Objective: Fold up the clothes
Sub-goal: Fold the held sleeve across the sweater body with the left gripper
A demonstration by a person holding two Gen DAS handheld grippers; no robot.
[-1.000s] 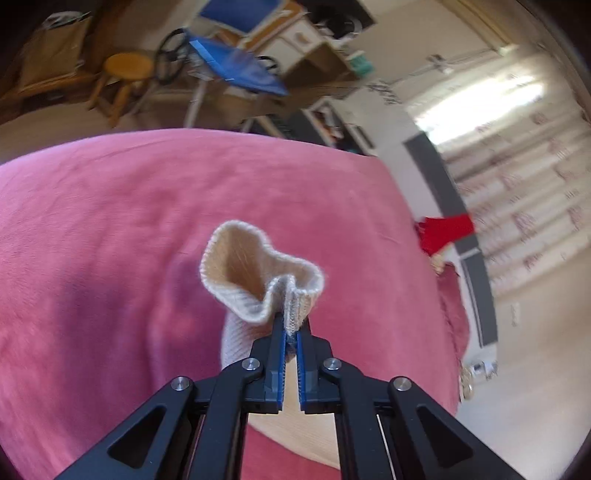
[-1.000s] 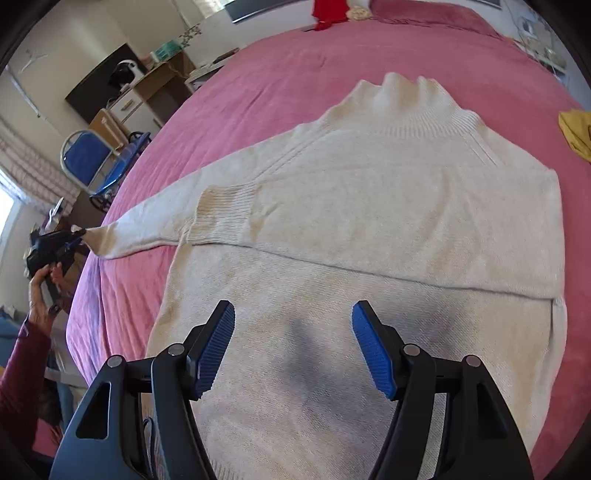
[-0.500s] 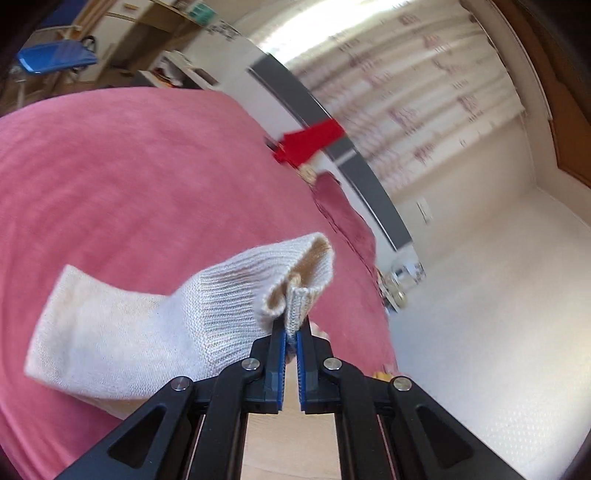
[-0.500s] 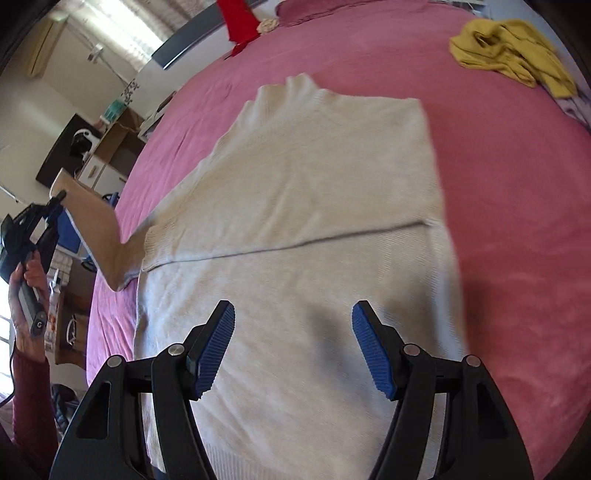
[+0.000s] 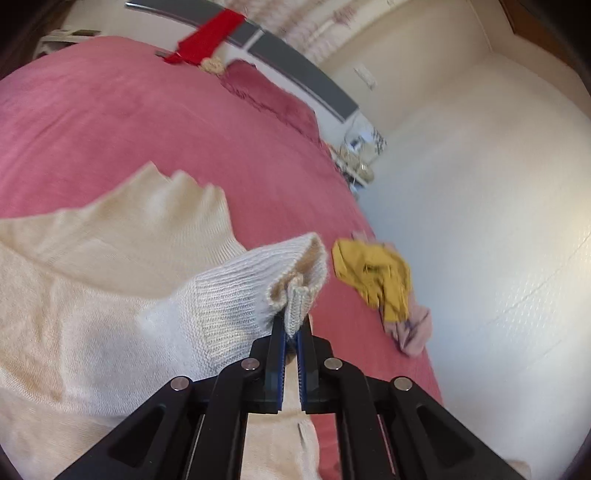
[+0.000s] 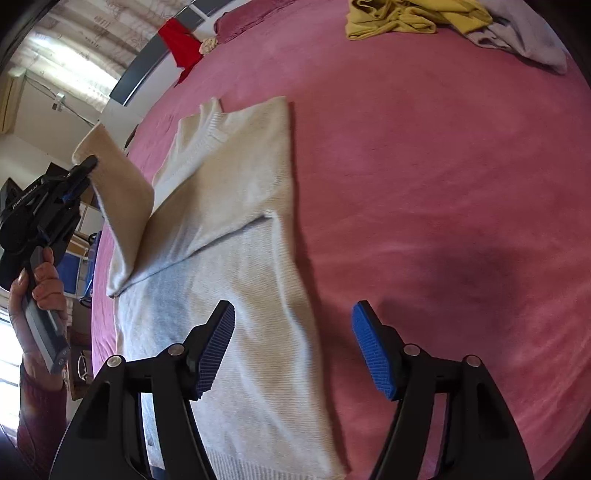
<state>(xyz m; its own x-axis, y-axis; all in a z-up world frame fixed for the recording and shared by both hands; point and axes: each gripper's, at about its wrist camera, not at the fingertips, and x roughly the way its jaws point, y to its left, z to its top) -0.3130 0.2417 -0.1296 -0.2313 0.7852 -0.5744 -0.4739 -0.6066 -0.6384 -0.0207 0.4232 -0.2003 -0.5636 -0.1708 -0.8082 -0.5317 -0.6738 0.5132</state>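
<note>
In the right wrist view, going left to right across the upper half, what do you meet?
Hand holding the left gripper, shut on the sleeve cuff → cream sweater → bare pink bedspread → yellow garment → lilac garment.

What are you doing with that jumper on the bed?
A person is folding a cream jumper on a pink bed. The left gripper is shut on the cuff of one sleeve, lifted above the jumper's body. The right gripper hangs open over the jumper's lower edge, holding nothing. A yellow garment lies apart near the bed's far side.
</note>
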